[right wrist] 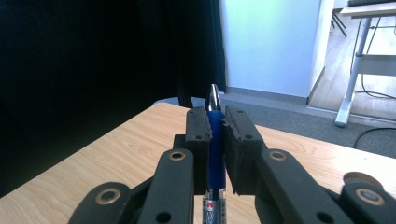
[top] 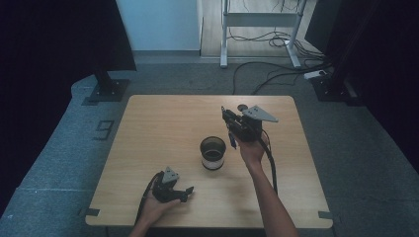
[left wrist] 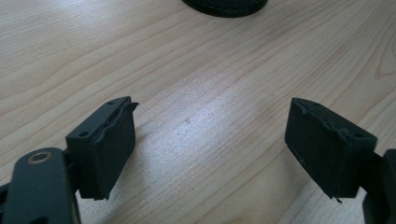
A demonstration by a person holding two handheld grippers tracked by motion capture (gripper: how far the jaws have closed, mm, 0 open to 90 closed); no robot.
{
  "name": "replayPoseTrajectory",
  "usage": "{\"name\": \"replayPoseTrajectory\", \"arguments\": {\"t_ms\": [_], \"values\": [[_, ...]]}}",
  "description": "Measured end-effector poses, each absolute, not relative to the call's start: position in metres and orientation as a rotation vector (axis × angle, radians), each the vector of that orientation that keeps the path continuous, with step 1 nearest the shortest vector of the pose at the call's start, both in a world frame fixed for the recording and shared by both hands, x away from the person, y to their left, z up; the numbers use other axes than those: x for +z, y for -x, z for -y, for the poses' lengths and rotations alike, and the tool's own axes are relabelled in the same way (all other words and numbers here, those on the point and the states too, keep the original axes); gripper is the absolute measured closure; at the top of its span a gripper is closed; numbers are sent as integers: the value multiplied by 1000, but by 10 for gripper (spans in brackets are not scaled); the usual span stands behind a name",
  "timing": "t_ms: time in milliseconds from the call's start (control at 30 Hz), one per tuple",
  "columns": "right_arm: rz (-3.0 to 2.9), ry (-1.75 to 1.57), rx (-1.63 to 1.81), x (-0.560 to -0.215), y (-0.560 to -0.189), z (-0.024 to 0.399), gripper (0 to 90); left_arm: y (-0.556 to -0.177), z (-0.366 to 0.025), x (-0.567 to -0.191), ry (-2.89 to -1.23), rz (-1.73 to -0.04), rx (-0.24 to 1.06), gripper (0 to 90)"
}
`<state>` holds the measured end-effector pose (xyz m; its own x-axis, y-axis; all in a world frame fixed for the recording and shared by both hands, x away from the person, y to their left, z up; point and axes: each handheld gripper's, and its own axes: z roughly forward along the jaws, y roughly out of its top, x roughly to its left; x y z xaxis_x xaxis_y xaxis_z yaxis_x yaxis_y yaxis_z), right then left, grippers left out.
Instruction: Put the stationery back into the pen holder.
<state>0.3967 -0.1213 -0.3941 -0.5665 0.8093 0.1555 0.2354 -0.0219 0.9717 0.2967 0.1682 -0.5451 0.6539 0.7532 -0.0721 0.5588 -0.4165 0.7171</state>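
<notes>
Two grippers are at work over a wooden table (top: 163,123). In the right gripper view the right gripper (right wrist: 215,122) has its jaws pressed in on a blue pen (right wrist: 215,140): the pads squeeze the blue grip section from both sides, the silvery pointed end stands just above the jaw tops, and a clear stretch of barrel with a red mark runs down out of the bottom edge, so the pen's far end is cut off there. From the high view the same gripper (top: 228,118) is held up in the person's right hand (top: 252,148), above the table to the right of a dark, round cup (top: 213,152) with a pale band at its base; a short blue piece of the pen (top: 230,140) hangs below the gripper body, near the cup's rim but apart from it. What the cup contains is too dark to make out. The left gripper (left wrist: 210,140) has its jaws spread wide, with bare wood grain between the pads and nothing pinched or touched by them; a dark round shape (left wrist: 224,5) at the top edge of that view is cut off and hard to identify. In the high view the left gripper (top: 185,191) lies low at the table's near-left part, cradled in the left hand (top: 155,205), well apart from the cup, and its jaws are too small there to read.
</notes>
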Motion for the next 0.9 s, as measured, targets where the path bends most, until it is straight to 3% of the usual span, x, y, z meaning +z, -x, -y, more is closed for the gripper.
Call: {"name": "replayPoseTrajectory", "arguments": {"t_ms": [900], "values": [[-1815,-1073,1646,-395,-404,92,786,-297,-169,-545,-2138,-1005,332,168]]}}
